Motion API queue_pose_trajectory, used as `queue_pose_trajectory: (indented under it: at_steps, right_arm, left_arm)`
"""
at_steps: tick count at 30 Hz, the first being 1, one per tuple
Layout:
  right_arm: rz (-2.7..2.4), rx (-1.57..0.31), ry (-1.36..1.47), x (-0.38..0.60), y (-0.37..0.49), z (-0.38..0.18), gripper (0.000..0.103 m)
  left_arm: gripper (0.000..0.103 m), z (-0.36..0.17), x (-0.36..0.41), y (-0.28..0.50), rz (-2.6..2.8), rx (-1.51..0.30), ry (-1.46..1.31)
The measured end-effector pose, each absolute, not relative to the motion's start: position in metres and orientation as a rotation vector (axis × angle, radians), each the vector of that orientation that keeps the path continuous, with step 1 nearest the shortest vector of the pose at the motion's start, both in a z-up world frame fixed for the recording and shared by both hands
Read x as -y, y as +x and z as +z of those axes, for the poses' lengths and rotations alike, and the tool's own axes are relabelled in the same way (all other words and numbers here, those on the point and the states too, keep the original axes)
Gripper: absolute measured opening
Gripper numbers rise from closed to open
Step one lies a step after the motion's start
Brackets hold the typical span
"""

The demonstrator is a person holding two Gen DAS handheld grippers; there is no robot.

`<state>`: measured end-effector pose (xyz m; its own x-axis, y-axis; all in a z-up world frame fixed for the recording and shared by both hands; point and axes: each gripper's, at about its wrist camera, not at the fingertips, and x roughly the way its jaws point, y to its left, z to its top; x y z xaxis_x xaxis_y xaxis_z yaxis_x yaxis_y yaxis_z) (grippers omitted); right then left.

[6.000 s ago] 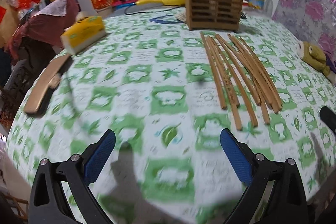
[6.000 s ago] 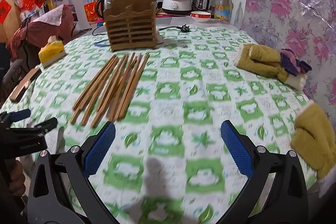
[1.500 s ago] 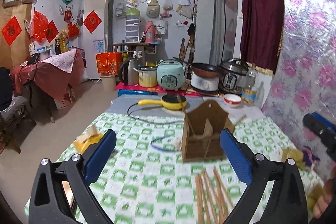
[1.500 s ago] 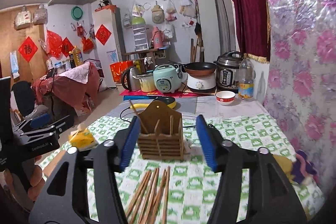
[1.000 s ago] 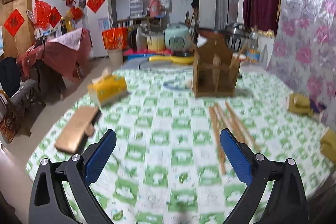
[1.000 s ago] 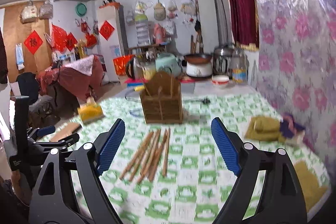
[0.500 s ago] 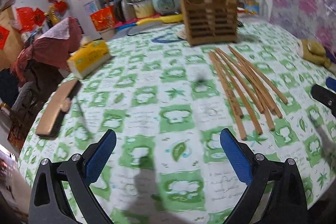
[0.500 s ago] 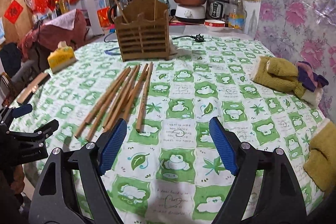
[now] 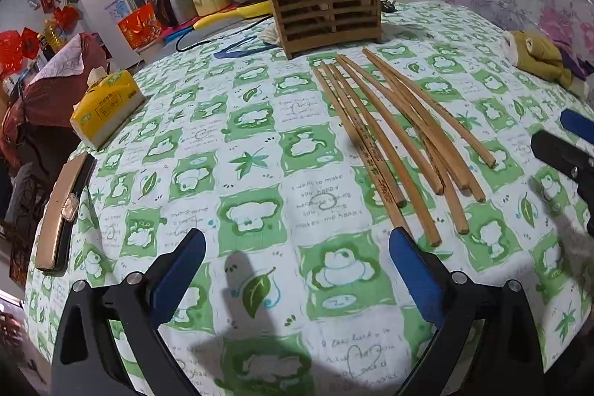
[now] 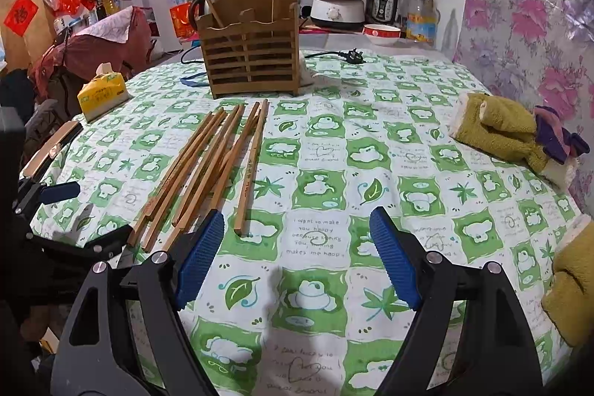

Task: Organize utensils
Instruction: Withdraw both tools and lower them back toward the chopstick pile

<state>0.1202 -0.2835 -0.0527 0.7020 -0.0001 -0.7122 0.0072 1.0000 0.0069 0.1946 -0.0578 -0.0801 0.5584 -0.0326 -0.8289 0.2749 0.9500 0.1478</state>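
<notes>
Chopsticks (image 9: 375, 136) lie loose in a fan on the counter (image 9: 252, 210), thin wooden sticks whose far tips point toward the slatted wooden holder (image 9: 326, 6) standing upright behind them. Two sticks already lean inside that holder; the rest are flat on the green-and-white checked cloth. Some lie touching or crossing their neighbours, and one on the right of the bunch in the right wrist view (image 10: 252, 166) sits slightly apart.

Left gripper (image 9: 297, 270) hovers over the cloth just short of the near ends, its jaws spread wide with nothing between them. Right gripper (image 10: 297, 247) is likewise released and empty, its left pad beside the near ends of the bunch.

By the look of them, these sticks are light, stiff and smooth, so they should lift with almost no effort but may roll, swivel or slip in a pinch. Lying flat on soft cloth, they give little height for the pads to get under; the cloth could bunch up into the grip. A hold near the thicker near end, or somewhat toward the middle for balance, seems the safest, with the pads closing across the stick's width. The separate stick looks the easiest to take alone; grabbing into the crossed group risks dragging several at once. A stick gripped far off-centre would likely tip when raised toward the holder.
</notes>
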Motion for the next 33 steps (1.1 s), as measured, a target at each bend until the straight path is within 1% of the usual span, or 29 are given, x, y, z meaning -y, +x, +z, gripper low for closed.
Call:
queue_pose_trajectory:
  at_steps: [6,11,16,18,19,20,22,25,27,29,33]
  right_arm:
    - [-0.004,-0.797,0.010,0.284,0.121,-0.053,0.079]
    - [-0.008,-0.806,0.029,0.286,0.123,-0.056,0.079]
    - [-0.004,-0.811,0.039,0.287,0.124,-0.057,0.079]
    - [0.007,-0.814,0.030,0.285,0.123,-0.058,0.078]
    - [0.012,-0.814,0.018,0.283,0.123,-0.058,0.073]
    - [0.021,-0.817,0.003,0.280,0.123,-0.059,0.069]
    - [0.036,-0.830,-0.032,0.272,0.123,-0.061,0.062]
    - [0.060,-0.851,-0.071,0.263,0.121,-0.066,0.055]
    - [0.074,-0.867,-0.079,0.259,0.120,-0.071,0.051]
    - [0.087,-0.890,-0.076,0.257,0.120,-0.076,0.042]
    - [0.107,-0.922,-0.038,0.257,0.124,-0.078,0.038]
  left_arm:
    - [0.097,-0.072,0.057,0.188,-0.260,-0.953,0.216]
    - [0.098,-0.082,0.072,0.194,-0.226,-0.960,0.346]
    - [0.097,-0.077,0.033,0.216,-0.018,-0.921,0.338]
    - [0.097,-0.081,0.016,0.221,-0.002,-0.947,0.283]
    - [0.097,-0.083,0.010,0.224,-0.026,-0.986,0.239]
    - [0.097,-0.082,0.008,0.224,-0.042,-0.988,0.217]
    - [0.097,-0.080,0.008,0.223,-0.048,-0.972,0.212]
    - [0.097,-0.085,0.017,0.226,-0.055,-0.993,0.269]
    - [0.097,-0.084,0.023,0.222,-0.051,-0.974,0.300]
    - [0.097,-0.084,0.025,0.218,-0.043,-0.958,0.329]
    - [0.097,-0.085,0.030,0.215,-0.031,-0.931,0.377]
